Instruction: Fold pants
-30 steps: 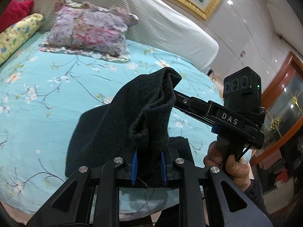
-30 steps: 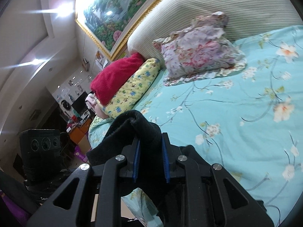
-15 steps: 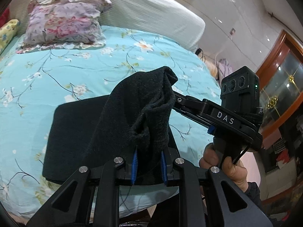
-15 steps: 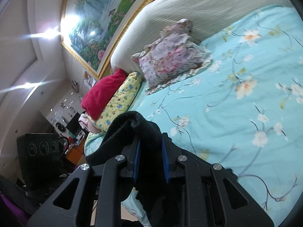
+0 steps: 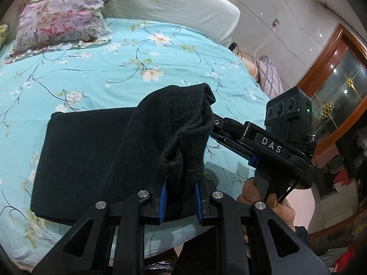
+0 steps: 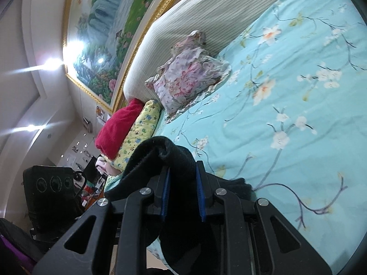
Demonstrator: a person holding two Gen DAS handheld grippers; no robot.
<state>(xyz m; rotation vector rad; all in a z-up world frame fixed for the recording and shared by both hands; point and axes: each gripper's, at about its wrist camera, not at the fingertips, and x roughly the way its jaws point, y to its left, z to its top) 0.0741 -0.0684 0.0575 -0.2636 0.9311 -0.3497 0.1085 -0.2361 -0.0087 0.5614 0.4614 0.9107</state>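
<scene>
The black pants [image 5: 91, 155] lie partly folded on the turquoise floral bed sheet [image 5: 114, 64] near the bed's front edge. My left gripper [image 5: 180, 202] is shut on a raised bunch of the black fabric. My right gripper [image 6: 182, 194] is shut on another part of the pants [image 6: 174, 158] and holds it above the sheet. In the left wrist view the right gripper's body [image 5: 270, 146] reaches in from the right, its fingers hidden inside the lifted fabric.
A floral pillow [image 5: 59, 23] lies at the head of the bed against the striped padded headboard [image 5: 183, 6]. A red cushion [image 6: 119, 128] and a yellow cushion [image 6: 140, 130] lie at the far side. A wooden cabinet [image 5: 332, 80] stands past the bed's right edge.
Both grippers have carried the gripped pants end forward over the bed. The flat folded part now spreads wider on the sheet. Both stay shut.
</scene>
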